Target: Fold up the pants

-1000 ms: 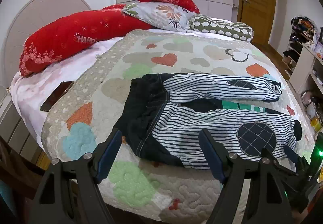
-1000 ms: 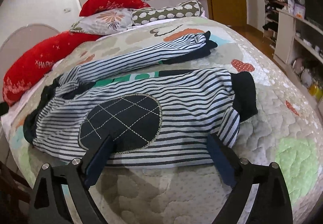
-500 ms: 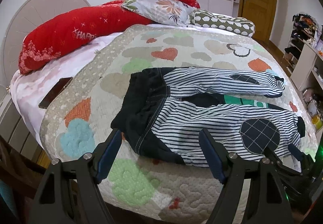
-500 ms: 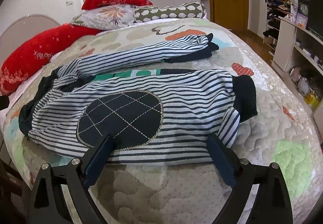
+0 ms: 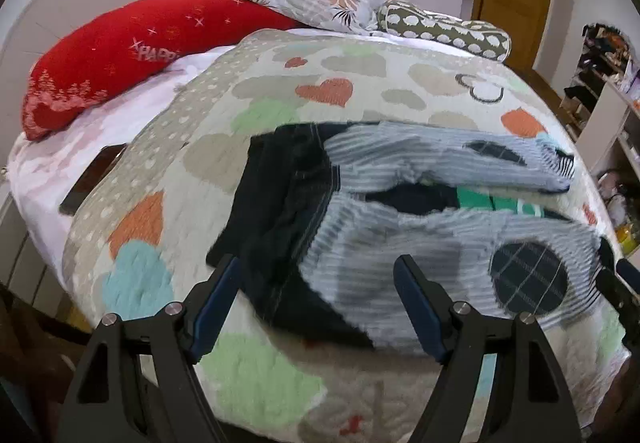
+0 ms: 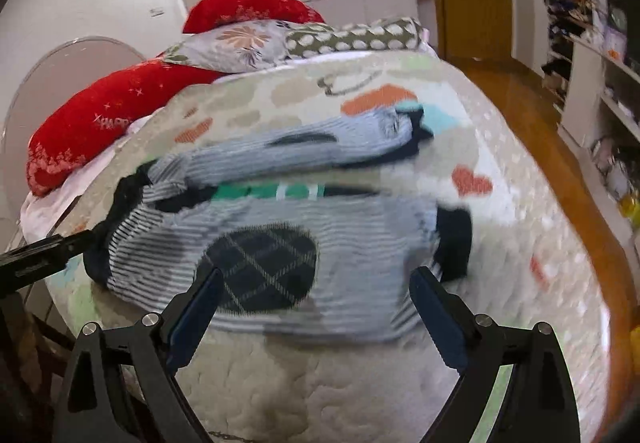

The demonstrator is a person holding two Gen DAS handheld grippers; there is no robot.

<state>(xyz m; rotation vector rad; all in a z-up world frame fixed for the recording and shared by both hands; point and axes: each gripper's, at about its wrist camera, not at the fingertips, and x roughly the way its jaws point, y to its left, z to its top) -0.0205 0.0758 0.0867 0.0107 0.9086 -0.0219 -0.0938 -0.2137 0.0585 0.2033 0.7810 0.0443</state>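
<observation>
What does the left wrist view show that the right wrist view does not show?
Only the left wrist view shows the dark flat phone-like object on the white sheet, and the open left claw. Only the right wrist view shows the open right claw and the wooden floor. Both show the striped pants with a dark oval patch, spread unfolded on the heart-patterned quilt.

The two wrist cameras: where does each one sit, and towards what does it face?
Left wrist: on the left claw, open, facing the dark waistband end of the striped pants.
Right wrist: on the right claw, open, facing the round patch and cuff.
Shared: both show the pants, the quilt and the red pillow.
</observation>
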